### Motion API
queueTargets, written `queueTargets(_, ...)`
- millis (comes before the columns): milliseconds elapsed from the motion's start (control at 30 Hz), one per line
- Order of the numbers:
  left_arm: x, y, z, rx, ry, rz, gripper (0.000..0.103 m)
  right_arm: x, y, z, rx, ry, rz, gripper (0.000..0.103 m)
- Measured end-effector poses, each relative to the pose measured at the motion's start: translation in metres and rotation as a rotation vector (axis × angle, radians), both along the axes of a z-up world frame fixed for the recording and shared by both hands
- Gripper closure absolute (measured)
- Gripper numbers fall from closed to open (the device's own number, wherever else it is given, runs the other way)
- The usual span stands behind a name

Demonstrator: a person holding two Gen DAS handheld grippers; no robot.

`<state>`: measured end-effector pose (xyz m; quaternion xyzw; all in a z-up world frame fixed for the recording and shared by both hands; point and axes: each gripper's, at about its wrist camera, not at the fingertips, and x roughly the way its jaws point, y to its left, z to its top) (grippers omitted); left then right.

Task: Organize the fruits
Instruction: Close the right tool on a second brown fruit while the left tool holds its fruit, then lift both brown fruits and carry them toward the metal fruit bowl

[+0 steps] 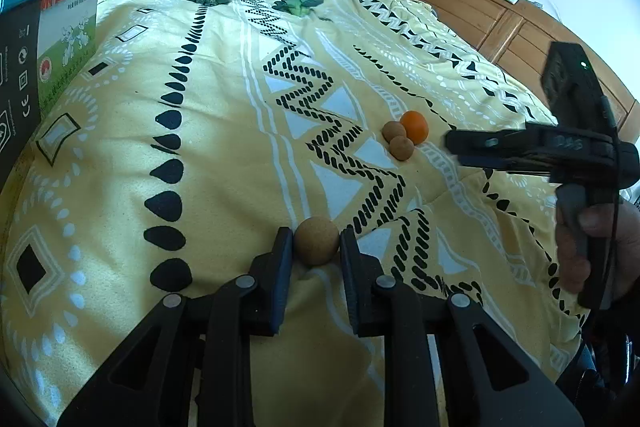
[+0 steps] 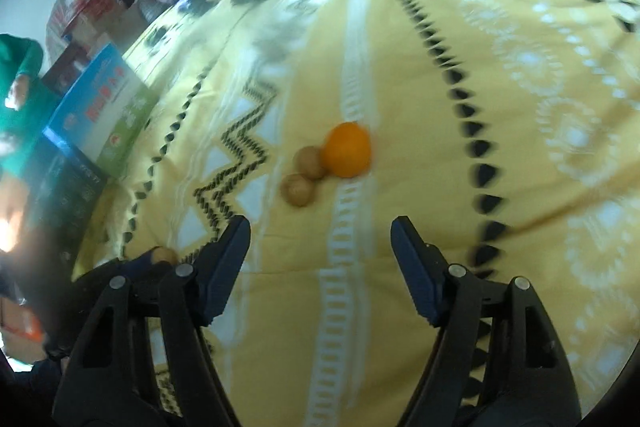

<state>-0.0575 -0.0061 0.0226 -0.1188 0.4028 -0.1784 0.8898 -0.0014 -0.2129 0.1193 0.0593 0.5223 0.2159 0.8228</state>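
So the left gripper [image 1: 316, 247] has its fingers pinched around a small round brown fruit [image 1: 317, 241], right down on the yellow patterned bed cover [image 1: 224, 131]. The right gripper [image 2: 320, 231] is spread wide with nothing in it, hanging over the bed just short of the orange [image 2: 347, 149]. That orange touches two more little brown fruits [image 2: 303, 177], bunched together well apart from the held one.

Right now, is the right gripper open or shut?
Open: the right gripper has its fingers spread wide with only bedspread between them.
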Motion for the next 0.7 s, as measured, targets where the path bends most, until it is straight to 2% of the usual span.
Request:
queueTargets(33, 0.0, 0.0, 0.0, 0.0, -0.002, 0.001, 0.08, -0.001, 0.009, -0.003, -0.022, -0.012, 0.017, 0.044)
queueTargets(67, -0.001, 0.0, 0.001, -0.001, -0.005, 0.001, 0.08, 0.0, 0.019, -0.007, -0.063, -0.034, 0.031, 0.061)
queueTargets(100, -0.001, 0.0, 0.001, -0.002, -0.005, 0.001, 0.08, 0.001, 0.024, -0.01, -0.08, -0.042, 0.031, 0.067)
queueTargets(333, 0.001, -0.001, 0.001, 0.002, 0.006, -0.005, 0.08, 0.017, 0.035, -0.032, -0.175, -0.069, 0.029, 0.074)
queueTargets(467, 0.002, -0.001, 0.007, -0.002, 0.007, -0.006, 0.08, 0.018, 0.032, -0.032, -0.174, -0.083, 0.028, 0.08)
queueTargets(533, -0.001, 0.001, 0.019, -0.002, -0.019, 0.0, 0.08, 0.014, 0.035, -0.026, -0.181, -0.101, 0.031, 0.08)
queueTargets(700, -0.014, 0.012, 0.063, 0.01, -0.076, 0.057, 0.082, -0.02, 0.045, 0.024, -0.154, -0.198, 0.062, 0.08)
